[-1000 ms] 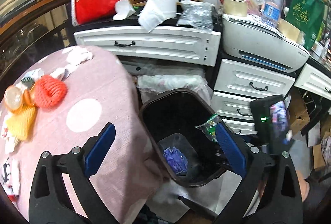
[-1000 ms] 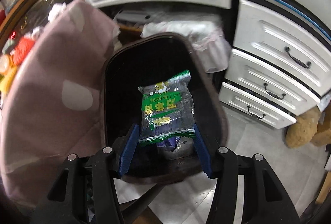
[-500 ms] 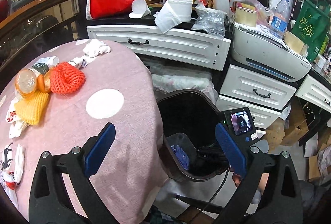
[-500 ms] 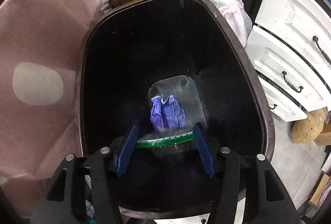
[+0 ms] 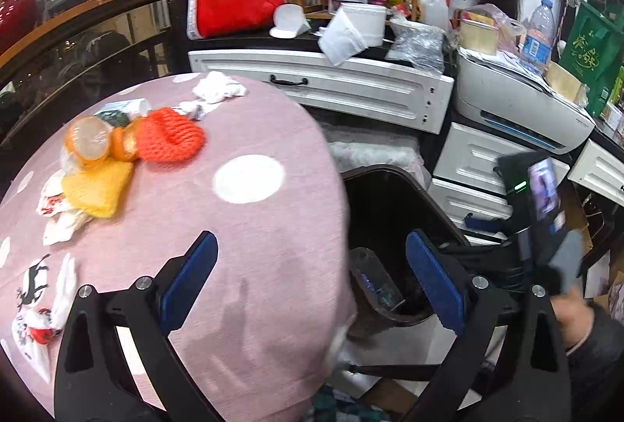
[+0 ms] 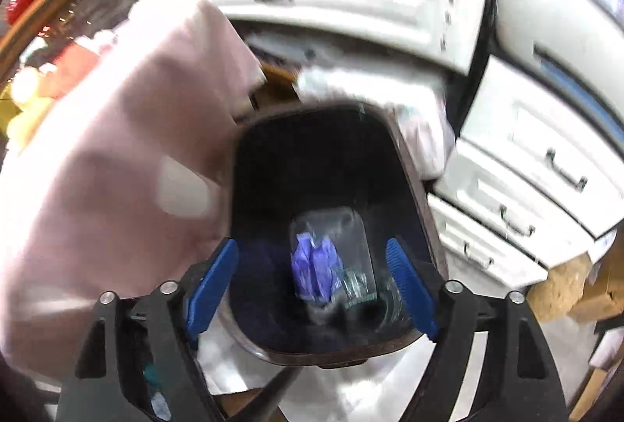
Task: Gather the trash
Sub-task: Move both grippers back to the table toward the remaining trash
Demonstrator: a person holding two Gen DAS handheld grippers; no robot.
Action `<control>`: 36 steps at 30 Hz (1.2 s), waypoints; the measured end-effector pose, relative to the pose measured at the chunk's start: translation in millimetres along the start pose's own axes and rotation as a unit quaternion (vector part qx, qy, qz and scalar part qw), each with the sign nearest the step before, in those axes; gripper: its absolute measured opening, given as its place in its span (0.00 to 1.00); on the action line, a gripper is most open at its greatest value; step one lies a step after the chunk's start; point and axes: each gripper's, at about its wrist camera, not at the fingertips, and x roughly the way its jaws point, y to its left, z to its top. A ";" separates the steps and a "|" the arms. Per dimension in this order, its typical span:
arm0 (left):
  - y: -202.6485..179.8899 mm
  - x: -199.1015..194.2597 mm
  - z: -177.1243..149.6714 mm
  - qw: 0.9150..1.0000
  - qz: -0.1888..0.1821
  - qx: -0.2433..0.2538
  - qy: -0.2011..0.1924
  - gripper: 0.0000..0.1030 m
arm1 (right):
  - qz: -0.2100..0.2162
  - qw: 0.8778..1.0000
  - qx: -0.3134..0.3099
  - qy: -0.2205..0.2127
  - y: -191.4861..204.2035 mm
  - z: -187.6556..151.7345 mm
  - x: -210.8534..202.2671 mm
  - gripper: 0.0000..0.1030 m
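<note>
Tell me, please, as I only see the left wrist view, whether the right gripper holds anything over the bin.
Observer: No, the right gripper has its jaws opening, with nothing between them.
Operator: Where is the green wrapper?
Observer: The wrapper lies at the bottom of the bin.
Operator: What is next to it?
Observer: A crumpled purple glove, just left of it in the right wrist view.

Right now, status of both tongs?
Left tongs: open, empty, over the pink dotted tablecloth.
Right tongs: opening, nothing between them, above the dark plastic bin.
</note>
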 end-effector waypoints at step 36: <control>221.7 -45.8 -82.4 0.991 0.093 -0.019 0.092 0.69 | 0.143 0.974 -0.170 -0.052 191.4 41.0 -65.7 0.90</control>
